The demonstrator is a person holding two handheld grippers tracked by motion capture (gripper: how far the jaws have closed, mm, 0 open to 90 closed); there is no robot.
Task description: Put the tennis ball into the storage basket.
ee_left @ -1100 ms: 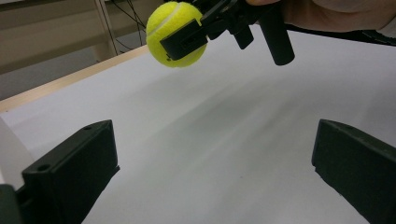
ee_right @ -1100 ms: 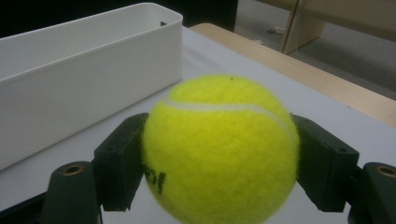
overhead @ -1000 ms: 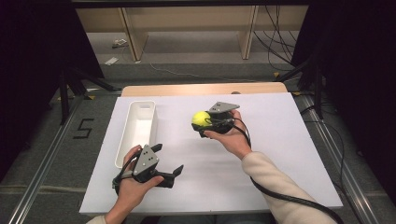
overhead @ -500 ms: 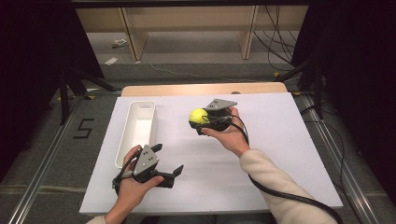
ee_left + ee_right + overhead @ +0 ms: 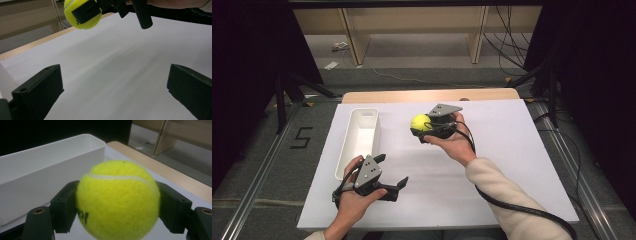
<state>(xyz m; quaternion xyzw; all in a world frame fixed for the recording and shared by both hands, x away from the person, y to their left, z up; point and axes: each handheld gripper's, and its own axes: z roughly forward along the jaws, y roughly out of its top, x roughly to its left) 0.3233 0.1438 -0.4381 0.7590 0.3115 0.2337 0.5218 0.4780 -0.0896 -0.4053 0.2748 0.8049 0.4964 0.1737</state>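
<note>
My right gripper (image 5: 422,129) pinches the tennis ball (image 5: 421,122) just beside the white bin (image 5: 360,141), ready for dropping, while my left gripper (image 5: 392,175) waits spread.

The white bin (image 5: 362,137) lies on the table (image 5: 512,150), left of the held tennis ball (image 5: 420,122).

The right gripper (image 5: 421,131) is held up mid-table, jaws clamped tight, wrist bent so it's pointed leftward, sleeve stretched in from the bottom right. The left gripper (image 5: 391,175) is kept low at the near edge, jaws spread wide, pointed to the right.
</note>
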